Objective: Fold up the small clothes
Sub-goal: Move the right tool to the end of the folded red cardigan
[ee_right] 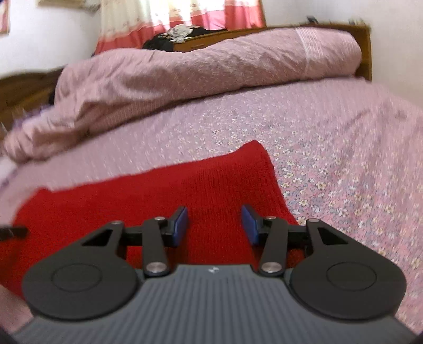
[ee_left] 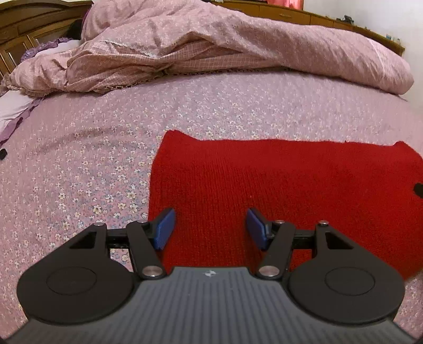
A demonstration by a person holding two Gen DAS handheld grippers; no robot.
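A red knitted garment [ee_left: 277, 190] lies flat as a wide rectangle on the flowered pink bed sheet [ee_left: 87, 164]. My left gripper [ee_left: 210, 225] is open and empty, its blue pads [ee_left: 165, 229] above the garment's left part near the left edge. In the right wrist view the same red garment [ee_right: 164, 195] lies below my right gripper [ee_right: 214, 225], which is open and empty over the garment's right part near its right edge. The right wrist view is blurred. A dark tip of the other gripper shows at the left edge [ee_right: 13, 232].
A crumpled pink duvet [ee_left: 211, 45] is heaped along the back of the bed. A wooden headboard [ee_left: 23, 29] stands at the far left and a wooden bed frame [ee_right: 366, 47] at the back right. Curtains [ee_right: 185, 13] hang behind.
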